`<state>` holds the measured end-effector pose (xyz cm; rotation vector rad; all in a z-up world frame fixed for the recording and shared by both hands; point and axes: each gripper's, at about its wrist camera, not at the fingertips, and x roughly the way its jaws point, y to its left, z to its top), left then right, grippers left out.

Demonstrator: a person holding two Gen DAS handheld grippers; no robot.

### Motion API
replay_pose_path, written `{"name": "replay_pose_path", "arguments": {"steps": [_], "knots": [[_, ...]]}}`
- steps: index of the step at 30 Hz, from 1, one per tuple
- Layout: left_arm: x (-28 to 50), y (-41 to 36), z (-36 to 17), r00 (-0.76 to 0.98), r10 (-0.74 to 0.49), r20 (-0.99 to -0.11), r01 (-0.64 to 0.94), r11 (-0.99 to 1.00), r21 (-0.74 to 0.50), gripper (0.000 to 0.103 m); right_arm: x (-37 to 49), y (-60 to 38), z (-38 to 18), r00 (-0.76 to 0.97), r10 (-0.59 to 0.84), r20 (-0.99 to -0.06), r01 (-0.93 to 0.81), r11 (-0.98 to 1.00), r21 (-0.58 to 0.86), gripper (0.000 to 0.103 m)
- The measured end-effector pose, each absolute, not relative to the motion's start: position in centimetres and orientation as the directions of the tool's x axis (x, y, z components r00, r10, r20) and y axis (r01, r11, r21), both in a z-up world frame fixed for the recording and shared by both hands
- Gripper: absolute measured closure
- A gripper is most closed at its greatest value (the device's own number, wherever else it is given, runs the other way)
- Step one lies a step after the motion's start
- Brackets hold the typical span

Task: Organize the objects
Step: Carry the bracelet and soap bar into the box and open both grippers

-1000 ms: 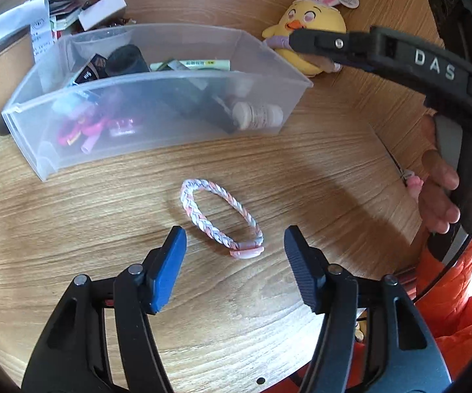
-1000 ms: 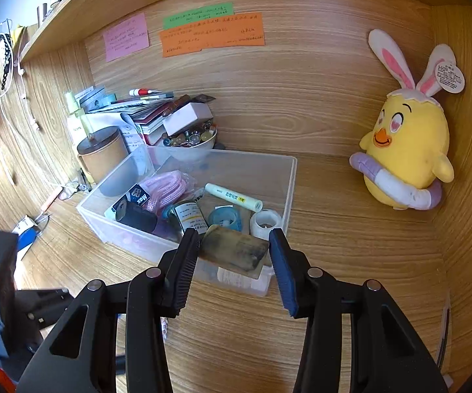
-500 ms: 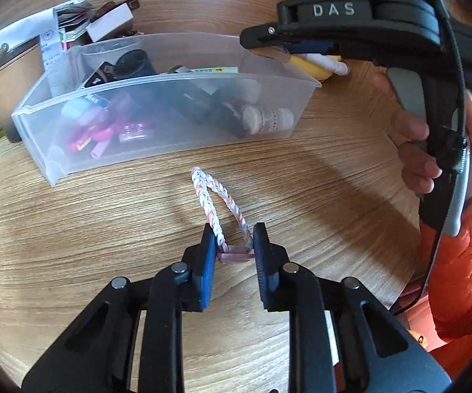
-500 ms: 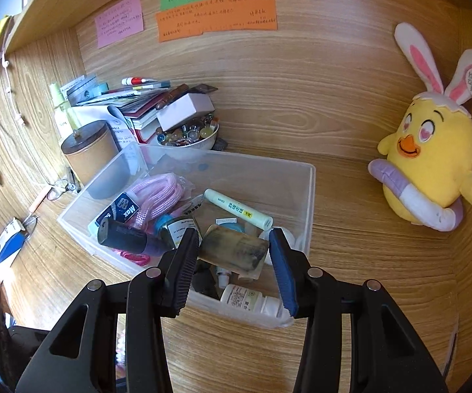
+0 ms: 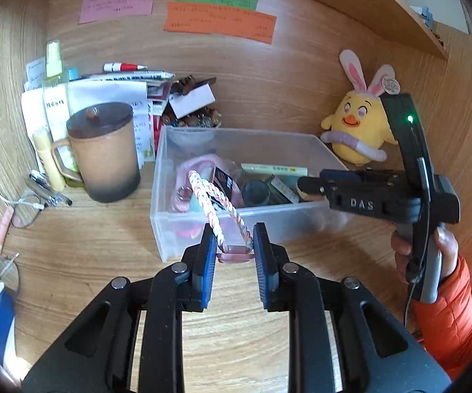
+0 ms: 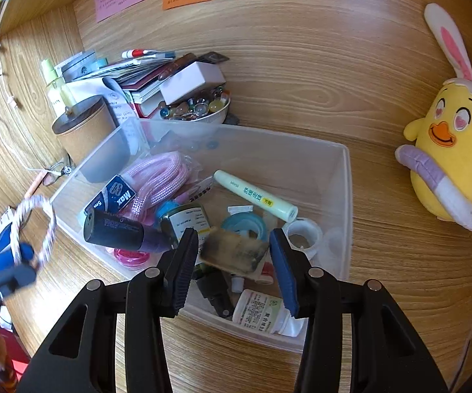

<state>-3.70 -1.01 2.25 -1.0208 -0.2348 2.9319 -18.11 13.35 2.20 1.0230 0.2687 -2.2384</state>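
Left gripper [image 5: 234,250], jaws narrowed, pinching the pink clasp of a braided bracelet [image 5: 216,206], the loop lifted off the wooden desk [image 5: 105,245] and standing up in front of the clear plastic bin [image 5: 203,249]. Right gripper [image 6: 234,260], jaws having just widened a little, above the bin's right end with a worn brown block [image 6: 234,250] between them; contact with the right pad unclear. Farther right, a yellow chick plush [image 6: 455,150].
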Motion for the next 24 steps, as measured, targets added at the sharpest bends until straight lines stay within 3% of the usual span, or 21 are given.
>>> {"name": "replay_pose_path", "arguments": {"steps": [3,9,13,19,21,23,24], "knots": [[-4.9,-1.5,3.2,-0.797,0.063,-0.601,0.024,-0.99,-0.137,0.081,-17.8,13.5,2.6,-0.488,-0.486,-0.725,0.641,-0.764,0.08,0.055],[-7.9,-2.4,3.0,-0.787,0.033,-0.616,0.034,-0.995,-0.097,0.081,-17.0,14.2,3.5,-0.485,-0.513,-0.708,0.651,-0.752,0.099,0.053],[-10.1,-2.8,1.6,-0.751,0.044,-0.659,0.042,-0.993,-0.113,0.081,-16.3,14.8,3.9,-0.496,-0.525,-0.692,0.652,-0.751,0.101,0.042],[-10.3,-3.2,0.7,-0.732,0.061,-0.678,0.058,-0.987,-0.151,0.08,-15.5,15.1,4.2,-0.497,-0.534,-0.684,0.667,-0.739,0.094,0.042],[-9.9,-2.9,0.9,-0.735,0.057,-0.676,0.054,-0.988,-0.143,0.075,-15.3,15.0,4.3,-0.499,-0.535,-0.681,0.67,-0.737,0.088,0.042],[-9.5,-2.7,1.3,-0.742,0.047,-0.669,0.054,-0.99,-0.129,0.06,-15.0,15.0,4.4,-0.498,-0.541,-0.678,0.675,-0.732,0.088,0.042],[-9.2,-2.5,1.5,-0.748,0.038,-0.662,0.056,-0.991,-0.121,0.058,-14.9,15.0,4.4,-0.497,-0.544,-0.676,0.677,-0.73,0.089,0.041]]}}
